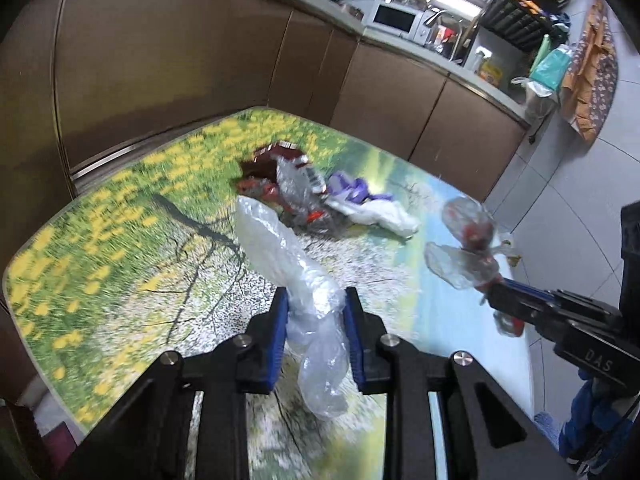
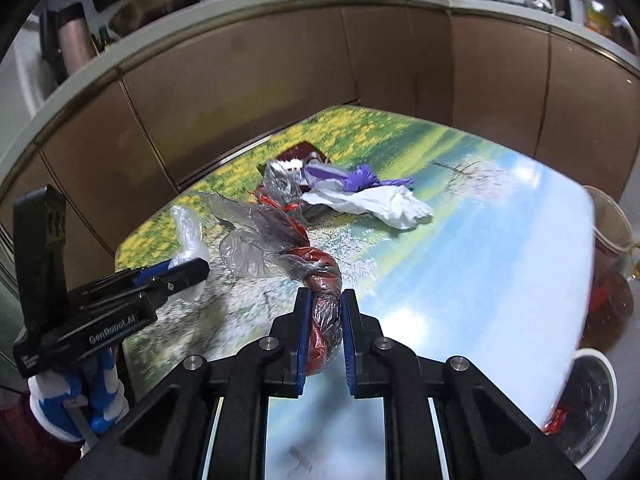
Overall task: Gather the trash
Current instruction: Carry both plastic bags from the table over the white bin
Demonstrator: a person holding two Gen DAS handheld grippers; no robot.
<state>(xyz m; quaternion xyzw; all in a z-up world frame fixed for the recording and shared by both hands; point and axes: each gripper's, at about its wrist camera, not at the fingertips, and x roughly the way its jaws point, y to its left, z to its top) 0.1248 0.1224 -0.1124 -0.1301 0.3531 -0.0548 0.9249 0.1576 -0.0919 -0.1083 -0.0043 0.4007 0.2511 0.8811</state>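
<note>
Already both claws are loaded, the left claw clamped on a clear plastic bag and the right claw on a red-and-clear wrapper, while the remaining trash pile lies ahead on the counter, nearer neither.

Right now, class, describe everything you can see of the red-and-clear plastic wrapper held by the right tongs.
The red-and-clear wrapper is thin, crinkled plastic film, twisted into a rope where red print shows through. The right tongs are shut on its twisted lower end between blue pads. Its clear, looser upper part fans out up and to the left. In the left wrist view it hangs lifted above the landscape-printed table, apart from the trash pile.
</note>
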